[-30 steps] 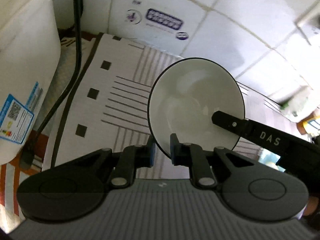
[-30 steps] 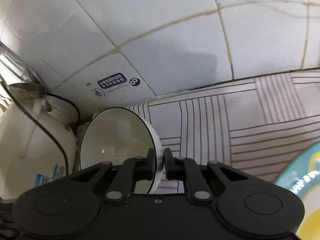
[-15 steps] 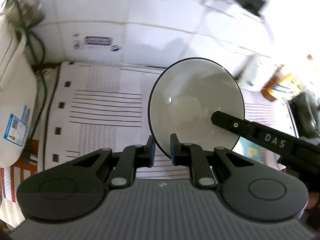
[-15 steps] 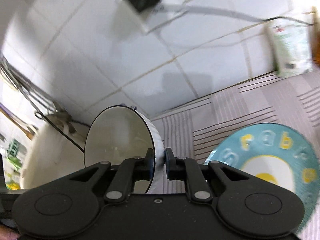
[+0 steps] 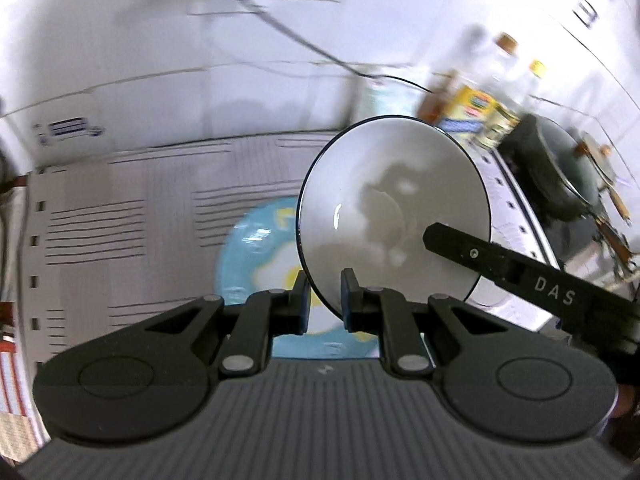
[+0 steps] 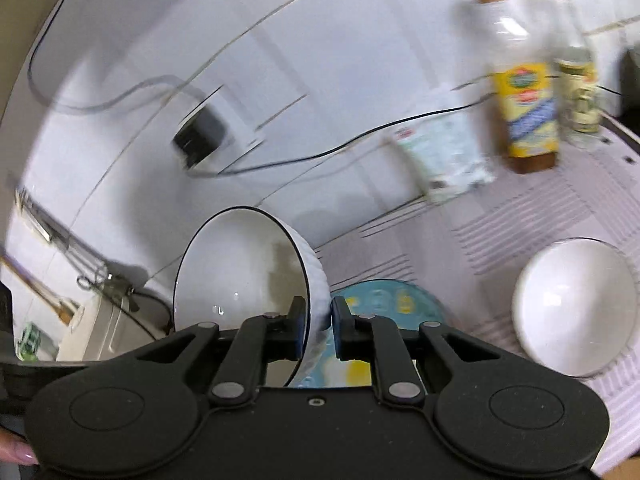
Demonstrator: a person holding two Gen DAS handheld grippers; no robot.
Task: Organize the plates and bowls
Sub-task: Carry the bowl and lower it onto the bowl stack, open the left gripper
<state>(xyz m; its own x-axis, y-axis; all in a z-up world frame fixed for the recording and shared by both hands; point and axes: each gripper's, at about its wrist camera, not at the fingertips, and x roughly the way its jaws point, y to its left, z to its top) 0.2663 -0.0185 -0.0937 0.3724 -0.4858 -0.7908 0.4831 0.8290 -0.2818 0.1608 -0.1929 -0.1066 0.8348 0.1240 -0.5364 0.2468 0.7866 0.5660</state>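
Observation:
Both grippers hold one white bowl with a thin black rim (image 5: 394, 216), tilted on edge above the counter. My left gripper (image 5: 324, 300) is shut on its lower rim. My right gripper (image 6: 318, 326) is shut on the rim of the same bowl (image 6: 240, 268), and its arm crosses the left wrist view at lower right. A blue plate with a yellow and white pattern (image 5: 256, 248) lies on the striped mat below the bowl; it also shows in the right wrist view (image 6: 384, 296). A second white bowl (image 6: 574, 304) sits upright on the mat to the right.
A striped white mat (image 5: 120, 216) covers the counter by the tiled wall. Oil bottles (image 6: 524, 80) and a white packet (image 6: 444, 156) stand at the back right. A dark pot (image 5: 556, 176) sits far right. A wall socket with cables (image 6: 204, 136) hangs above.
Both grippers have carried the bowl to the right along the counter. The white appliance at left has left view; the blue plate, second bowl, bottles and pot have come into view.

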